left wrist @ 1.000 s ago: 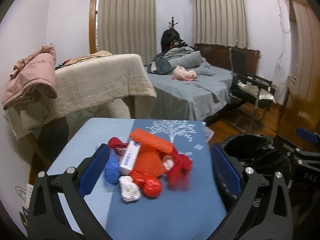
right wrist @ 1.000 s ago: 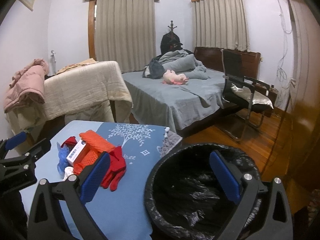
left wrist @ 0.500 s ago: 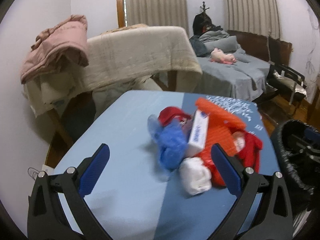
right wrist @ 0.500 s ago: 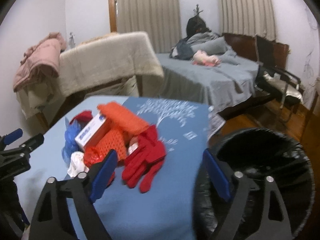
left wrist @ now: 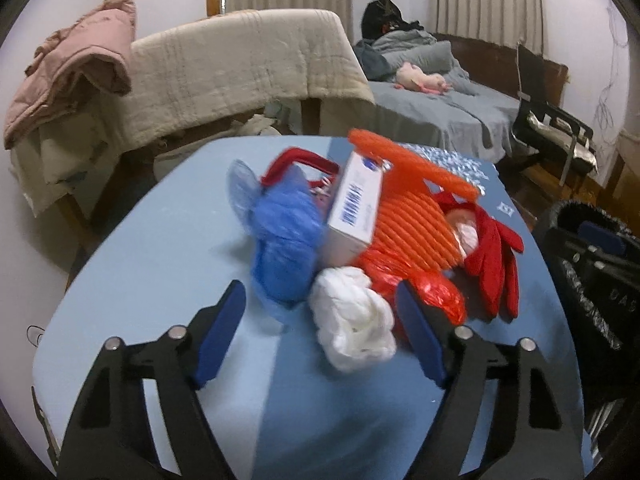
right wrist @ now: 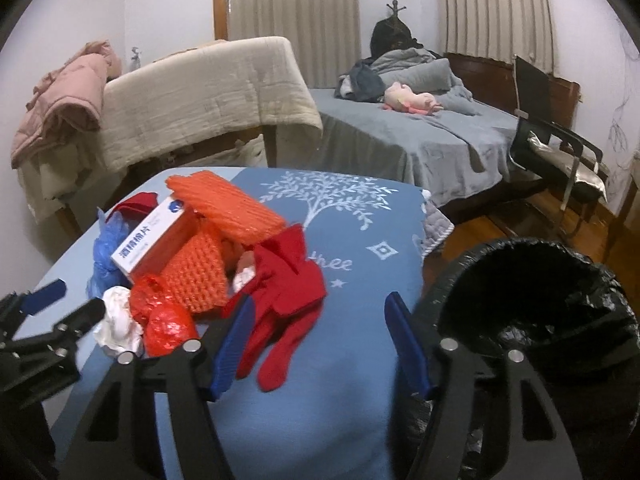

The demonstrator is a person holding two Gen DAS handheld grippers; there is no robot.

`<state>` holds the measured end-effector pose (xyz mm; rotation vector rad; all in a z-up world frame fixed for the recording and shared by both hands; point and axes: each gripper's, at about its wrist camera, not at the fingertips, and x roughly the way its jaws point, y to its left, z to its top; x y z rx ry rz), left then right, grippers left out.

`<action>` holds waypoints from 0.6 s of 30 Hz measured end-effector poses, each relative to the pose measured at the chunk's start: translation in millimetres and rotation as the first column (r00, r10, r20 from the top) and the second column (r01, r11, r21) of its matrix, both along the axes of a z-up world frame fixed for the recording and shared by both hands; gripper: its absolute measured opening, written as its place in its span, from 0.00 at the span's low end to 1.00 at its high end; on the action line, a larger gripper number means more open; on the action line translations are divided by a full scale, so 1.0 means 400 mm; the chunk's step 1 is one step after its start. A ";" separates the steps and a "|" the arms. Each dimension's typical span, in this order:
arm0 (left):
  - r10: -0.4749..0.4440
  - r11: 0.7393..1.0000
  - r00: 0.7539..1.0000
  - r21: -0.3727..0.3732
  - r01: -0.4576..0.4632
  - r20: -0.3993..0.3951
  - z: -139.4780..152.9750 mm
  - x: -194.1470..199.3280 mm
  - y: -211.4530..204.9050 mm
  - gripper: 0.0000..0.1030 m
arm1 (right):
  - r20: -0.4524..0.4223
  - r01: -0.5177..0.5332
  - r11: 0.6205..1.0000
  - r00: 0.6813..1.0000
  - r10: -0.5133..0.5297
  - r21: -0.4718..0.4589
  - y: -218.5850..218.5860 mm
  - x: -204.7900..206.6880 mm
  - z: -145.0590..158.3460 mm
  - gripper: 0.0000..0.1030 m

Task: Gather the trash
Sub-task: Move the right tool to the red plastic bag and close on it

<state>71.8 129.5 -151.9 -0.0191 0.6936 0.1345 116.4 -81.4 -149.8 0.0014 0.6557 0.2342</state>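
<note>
A pile of trash lies on the blue table: a white crumpled wad, a blue plastic bag, a white box, orange foam netting, red plastic and red gloves. My left gripper is open, its jaws either side of the white wad and blue bag. My right gripper is open just in front of the red gloves; the pile's box and white wad lie to its left. A black-lined trash bin stands at the table's right.
A blanket-draped rack with a pink jacket stands behind the table. A grey bed and a black chair are beyond. The left gripper shows at the right wrist view's left edge.
Both grippers have moved in towards the pile. The left one now has the white wad and blue bag between its jaws; the right swung left from the bin to the red gloves.
</note>
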 end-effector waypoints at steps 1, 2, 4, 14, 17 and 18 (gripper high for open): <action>-0.004 1.000 1.000 -0.002 0.004 -0.004 -0.006 0.007 -0.004 0.67 | -0.001 0.000 1.000 1.000 0.000 -0.002 -0.003 -0.001 -0.001 0.64; -0.006 1.000 1.000 -0.003 0.006 -0.009 -0.011 0.014 -0.010 0.64 | 0.000 0.000 1.000 1.000 0.000 -0.004 -0.004 -0.002 -0.003 0.64; -0.011 1.000 1.000 -0.006 0.011 -0.018 -0.024 0.023 -0.018 0.58 | 0.001 -0.004 1.000 1.000 0.004 -0.010 -0.002 -0.004 -0.006 0.64; -0.051 0.999 0.997 0.005 0.052 -0.058 -0.068 0.028 -0.047 0.29 | -0.008 -0.029 1.000 1.000 0.029 0.004 0.014 -0.010 -0.009 0.65; -0.054 0.999 0.998 -0.005 0.054 -0.043 -0.063 0.022 -0.044 0.23 | -0.007 -0.042 0.999 0.999 0.042 0.008 0.024 -0.016 -0.007 0.65; -0.047 0.999 0.998 -0.017 0.047 -0.036 -0.056 0.018 -0.036 0.23 | -0.006 -0.047 0.999 0.999 0.047 0.011 0.028 -0.016 -0.006 0.65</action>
